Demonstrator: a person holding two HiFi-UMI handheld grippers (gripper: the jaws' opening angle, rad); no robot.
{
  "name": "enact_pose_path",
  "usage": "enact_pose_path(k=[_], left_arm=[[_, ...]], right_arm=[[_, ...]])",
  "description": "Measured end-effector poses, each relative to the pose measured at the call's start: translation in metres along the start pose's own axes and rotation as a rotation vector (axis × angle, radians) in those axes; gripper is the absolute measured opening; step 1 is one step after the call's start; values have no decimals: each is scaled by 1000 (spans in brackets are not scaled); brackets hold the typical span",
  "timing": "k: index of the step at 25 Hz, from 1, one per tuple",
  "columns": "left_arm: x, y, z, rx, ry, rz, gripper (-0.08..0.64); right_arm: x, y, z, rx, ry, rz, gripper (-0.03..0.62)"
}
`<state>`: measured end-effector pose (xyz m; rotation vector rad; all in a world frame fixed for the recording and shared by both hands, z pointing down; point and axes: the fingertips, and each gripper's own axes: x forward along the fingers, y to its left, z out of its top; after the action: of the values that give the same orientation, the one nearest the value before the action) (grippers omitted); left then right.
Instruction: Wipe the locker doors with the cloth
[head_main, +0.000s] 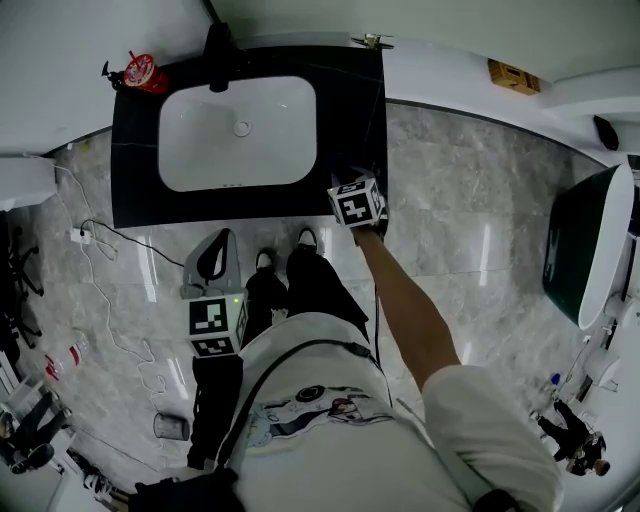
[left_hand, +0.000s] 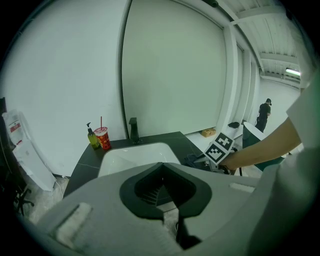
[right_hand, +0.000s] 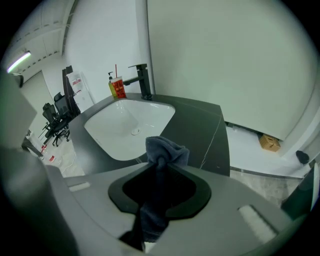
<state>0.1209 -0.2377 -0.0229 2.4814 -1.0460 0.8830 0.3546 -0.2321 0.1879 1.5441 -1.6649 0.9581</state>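
Cloth (right_hand: 165, 149) is pinched by the jaws of our right gripper (right_hand: 159, 161) over the counter (right_hand: 200, 125) corner; left gripper (left_hand: 161, 165) jaws pressed together, empty; we should keep the pinch firm while lifting; no locker doors in view.

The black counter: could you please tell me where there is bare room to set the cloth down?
Bare: the counter strip right of the basin, and the narrower strip left of it. Crowded: the back left corner, red cup and soap bottle.
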Motion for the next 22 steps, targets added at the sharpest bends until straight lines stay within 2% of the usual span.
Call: enact_pose_path(k=[10, 16, 22], left_arm=[[-2, -18, 5, 16, -33, -9, 2], [-7, -36, 6, 28, -62, -27, 2], [-20, -39, -4, 29, -86, -55, 2]], right_arm=[[-91, 13, 34, 23, -239, -17, 80], [-142, 27, 32, 48, -359, -30, 80], [-179, 53, 29, 38, -427, -39, 81]])
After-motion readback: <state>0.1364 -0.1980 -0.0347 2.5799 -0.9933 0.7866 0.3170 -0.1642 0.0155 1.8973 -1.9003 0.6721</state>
